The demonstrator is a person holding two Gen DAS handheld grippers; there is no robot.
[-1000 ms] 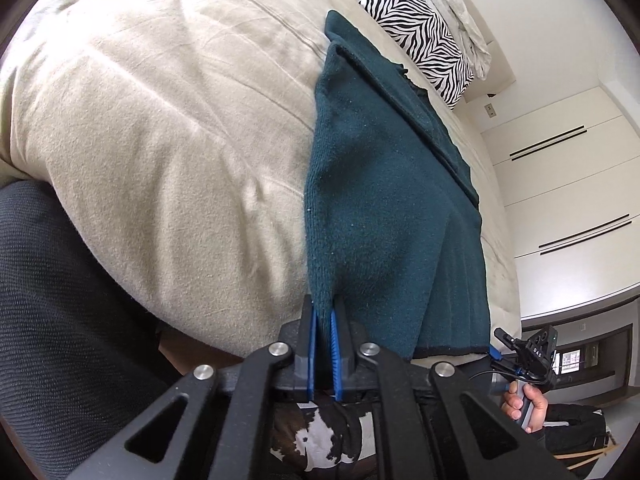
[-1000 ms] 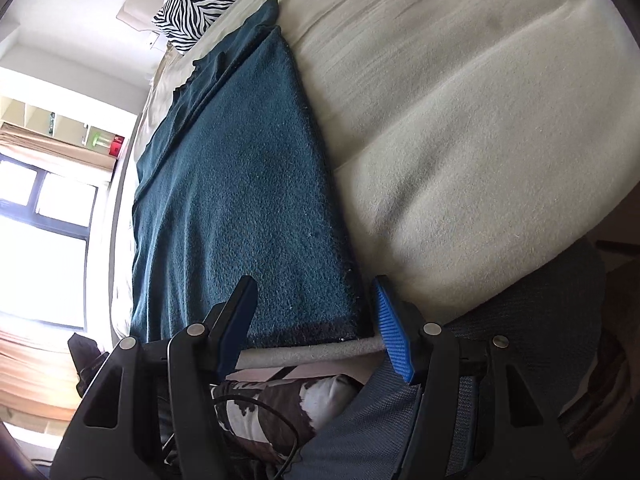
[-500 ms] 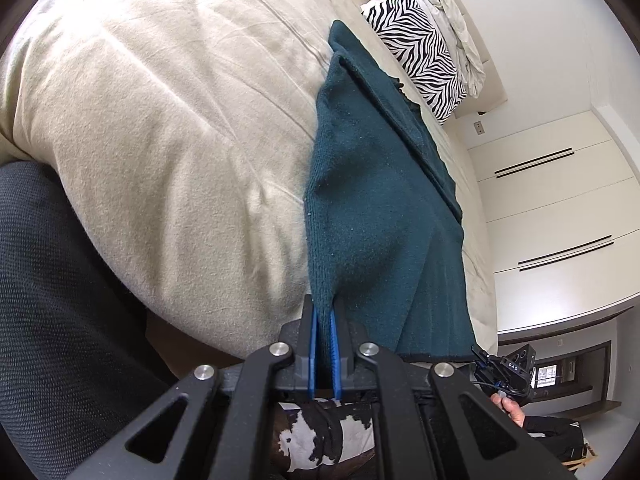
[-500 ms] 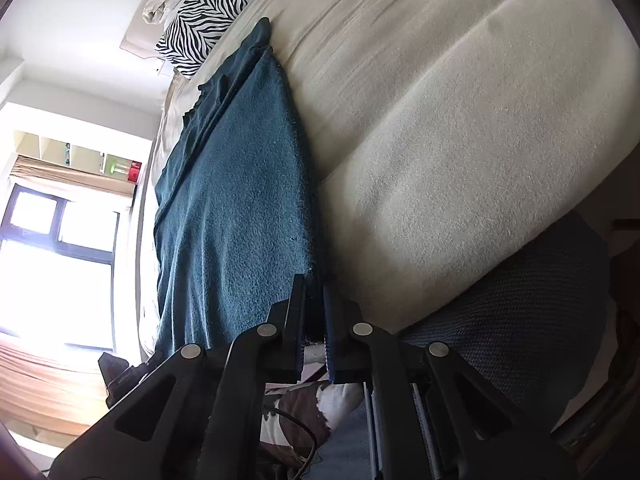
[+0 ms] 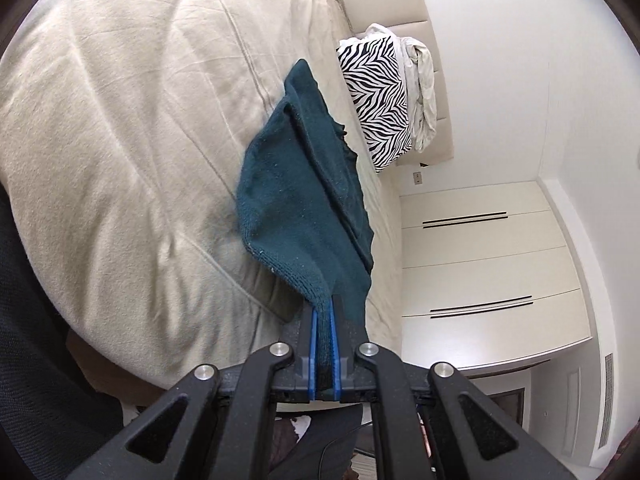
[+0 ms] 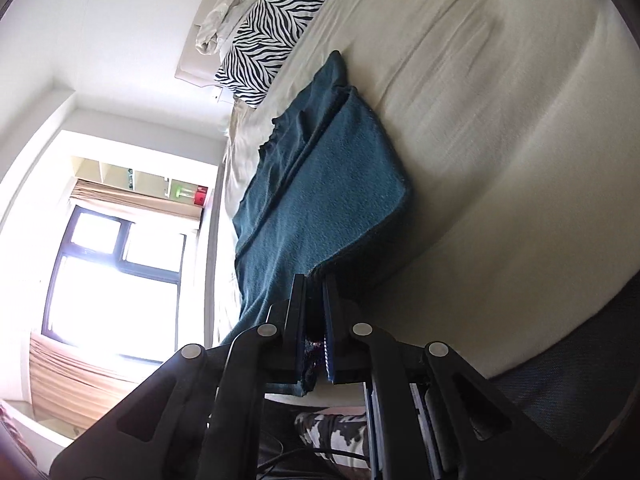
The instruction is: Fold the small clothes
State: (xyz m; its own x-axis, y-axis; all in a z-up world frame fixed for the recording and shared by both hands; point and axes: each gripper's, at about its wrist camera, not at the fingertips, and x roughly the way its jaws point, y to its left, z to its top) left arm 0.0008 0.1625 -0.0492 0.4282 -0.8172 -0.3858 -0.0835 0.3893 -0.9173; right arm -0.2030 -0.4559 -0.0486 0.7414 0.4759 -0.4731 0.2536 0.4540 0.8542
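On the bed (image 5: 120, 128), the teal knit garment (image 5: 304, 184) lies lengthwise toward the zebra-print pillow (image 5: 376, 96), its near hem lifted clear of the cream cover. Both claws are pressed together on that hem: the left claw (image 5: 325, 344) pinches one bottom corner, the right claw (image 6: 315, 320) the other, with knit fabric visible between the blue pads in each wrist view. The lifted part already bellies upward, while the far part rests flat with one side folded in over the body.

The step in hand looks like folding the bottom up toward the neckline. To do it well, both corners should travel together at the same height, kept well apart so the hem stays taut and straight; any slack between them would let the knit sag and crease. The arc should go up and over, not drag along the cover, since a pull could slide the whole piece or disturb the side fold. Setting the hem down square with the top edge, then spreading both claws only once the fabric rests, should keep the fold neat.
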